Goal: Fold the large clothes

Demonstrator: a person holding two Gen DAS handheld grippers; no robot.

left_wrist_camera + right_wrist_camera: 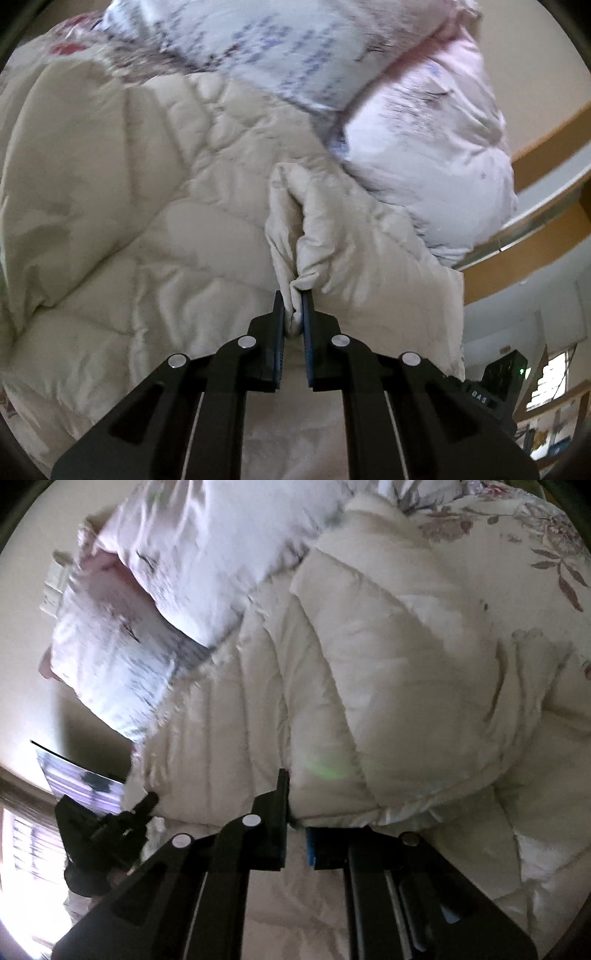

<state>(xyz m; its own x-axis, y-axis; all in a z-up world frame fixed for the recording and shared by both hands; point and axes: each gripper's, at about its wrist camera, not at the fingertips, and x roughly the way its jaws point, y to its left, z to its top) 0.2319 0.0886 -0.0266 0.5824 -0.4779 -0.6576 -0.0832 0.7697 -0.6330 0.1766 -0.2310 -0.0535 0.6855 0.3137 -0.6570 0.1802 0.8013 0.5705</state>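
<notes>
A cream quilted puffer coat (147,221) fills the left wrist view, spread over a bed. My left gripper (293,314) is shut on a bunched fold of the coat's edge (306,236), which rises from between the pads. In the right wrist view the same coat (388,683) lies in thick folds. My right gripper (295,819) is shut on the coat's hem; the cloth drapes over the right finger and hides its tip.
White and pink pillows (406,110) lie beyond the coat, also in the right wrist view (147,590). A floral bedspread (535,542) lies under the coat. A wooden bed frame (535,229) curves at the right. My left gripper's body (107,834) shows at the lower left.
</notes>
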